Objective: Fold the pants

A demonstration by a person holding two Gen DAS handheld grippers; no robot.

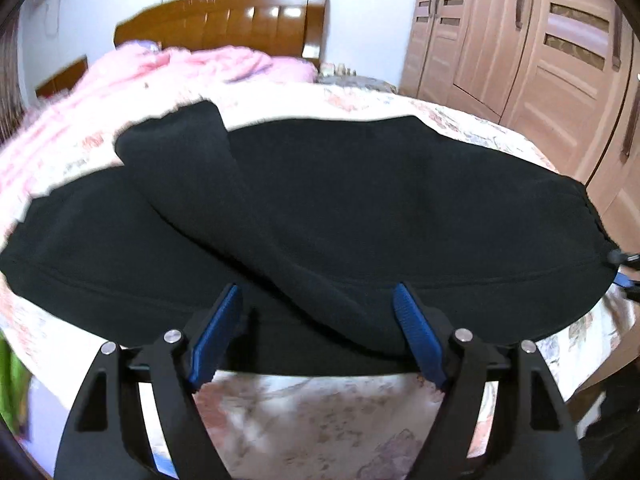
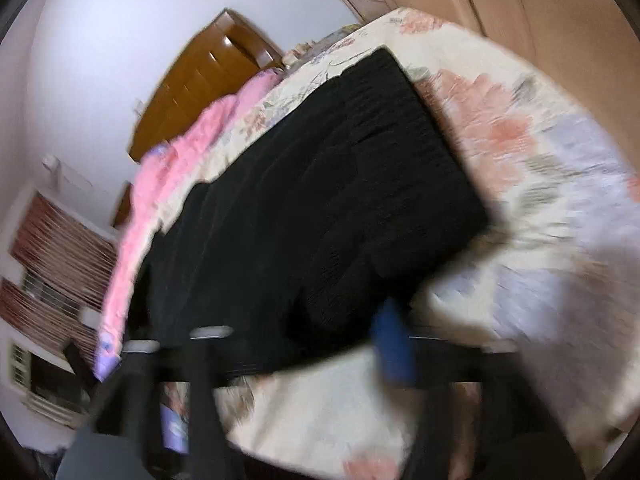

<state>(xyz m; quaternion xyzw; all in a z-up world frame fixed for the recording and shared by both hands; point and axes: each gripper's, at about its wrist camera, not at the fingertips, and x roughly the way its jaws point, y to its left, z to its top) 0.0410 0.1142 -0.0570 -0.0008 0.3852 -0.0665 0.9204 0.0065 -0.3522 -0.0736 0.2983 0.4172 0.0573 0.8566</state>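
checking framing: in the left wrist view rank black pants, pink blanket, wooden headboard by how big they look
1. black pants, filling most of the middle
2. pink blanket
3. wooden headboard

Blanket and headboard lie farther off, so their true sizes stay unsure.

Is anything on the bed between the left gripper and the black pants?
Nothing visible. The left gripper has its jaws open right at the near edge of the pants, which lie on the floral bedspread; the pink blanket sits behind them.

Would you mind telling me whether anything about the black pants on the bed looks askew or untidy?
Yes: on the black fleece pants, one leg end lies slanted across the layer beneath and pokes past its far edge onto the floral bedspread, so the edges do not line up.
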